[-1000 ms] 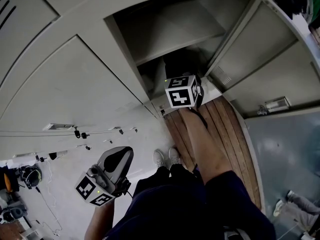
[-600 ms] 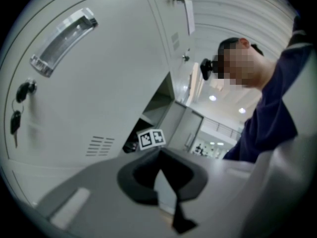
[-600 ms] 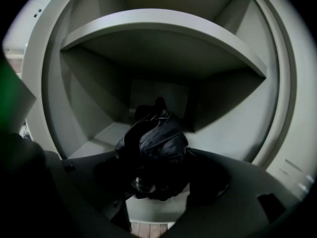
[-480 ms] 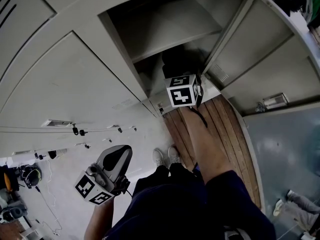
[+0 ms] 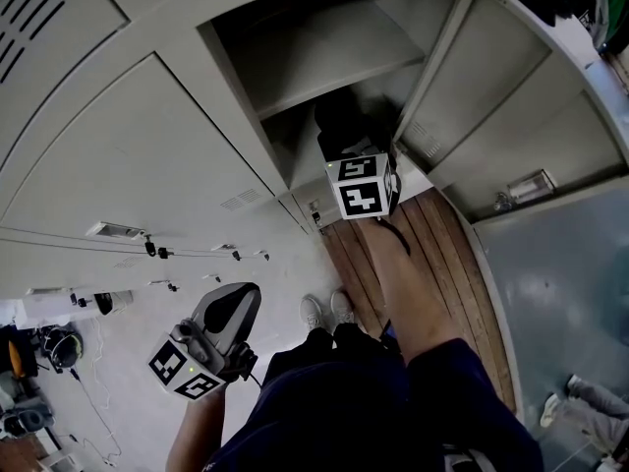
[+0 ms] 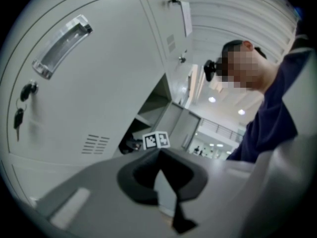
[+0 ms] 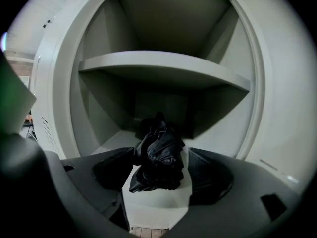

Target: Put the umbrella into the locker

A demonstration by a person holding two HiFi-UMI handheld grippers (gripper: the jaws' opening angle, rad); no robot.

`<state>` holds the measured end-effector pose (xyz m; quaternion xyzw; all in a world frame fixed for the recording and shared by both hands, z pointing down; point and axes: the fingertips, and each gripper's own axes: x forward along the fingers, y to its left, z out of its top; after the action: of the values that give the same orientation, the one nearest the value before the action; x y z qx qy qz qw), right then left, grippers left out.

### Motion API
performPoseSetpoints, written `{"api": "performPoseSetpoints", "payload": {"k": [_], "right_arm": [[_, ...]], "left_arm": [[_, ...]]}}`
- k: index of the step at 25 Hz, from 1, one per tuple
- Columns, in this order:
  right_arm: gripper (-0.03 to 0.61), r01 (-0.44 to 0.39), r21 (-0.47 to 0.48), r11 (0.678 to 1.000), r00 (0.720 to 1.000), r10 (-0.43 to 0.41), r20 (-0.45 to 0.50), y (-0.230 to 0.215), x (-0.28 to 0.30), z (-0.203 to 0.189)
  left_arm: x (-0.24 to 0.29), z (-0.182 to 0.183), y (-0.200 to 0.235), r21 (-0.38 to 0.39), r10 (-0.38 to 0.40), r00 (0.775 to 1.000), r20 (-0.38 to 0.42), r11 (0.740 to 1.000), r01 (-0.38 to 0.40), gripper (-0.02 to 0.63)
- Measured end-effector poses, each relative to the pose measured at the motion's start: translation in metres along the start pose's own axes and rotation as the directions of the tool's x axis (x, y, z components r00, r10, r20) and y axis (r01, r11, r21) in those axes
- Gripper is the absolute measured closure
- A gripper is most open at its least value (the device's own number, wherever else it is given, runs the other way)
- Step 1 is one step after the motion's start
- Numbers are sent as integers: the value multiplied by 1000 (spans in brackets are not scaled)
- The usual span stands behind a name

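Grey lockers fill our view, and one locker (image 5: 324, 57) stands with its door open. Our right tongs (image 7: 159, 170) have just been opening and gape wide at its mouth. The black umbrella (image 7: 157, 148) lies loose between them on the locker floor, under the shelf (image 7: 163, 66). Our left tongs (image 6: 158, 162) are closed on nothing.

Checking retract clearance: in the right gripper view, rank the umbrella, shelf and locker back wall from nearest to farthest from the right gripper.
1. umbrella: low, between the right gripper's jaws, which have just been opening.
2. shelf: above it, front edge toward the camera.
3. back wall: deepest, behind the umbrella and under the shelf.
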<state>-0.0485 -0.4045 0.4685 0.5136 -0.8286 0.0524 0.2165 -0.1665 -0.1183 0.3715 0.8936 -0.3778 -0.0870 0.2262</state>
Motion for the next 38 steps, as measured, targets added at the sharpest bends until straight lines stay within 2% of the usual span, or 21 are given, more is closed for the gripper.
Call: {"api": "performPoseSetpoints", "payload": {"k": [17,27,38], "right_arm": [[273,-67,64,996,991,59,121,8,-89,8],[273,-174,106,979,968,151,199,20,-155,14],[281,-311,147,939,931,271,244,34,-212,-1]], "left_arm": [[-3,-4,-33,33,-29,999,21,999,28,611],[-1,-5,-41,39,-37,999,37,999,36,611],[9,1,-41,52,-47,998,50,998,44,611]]}}
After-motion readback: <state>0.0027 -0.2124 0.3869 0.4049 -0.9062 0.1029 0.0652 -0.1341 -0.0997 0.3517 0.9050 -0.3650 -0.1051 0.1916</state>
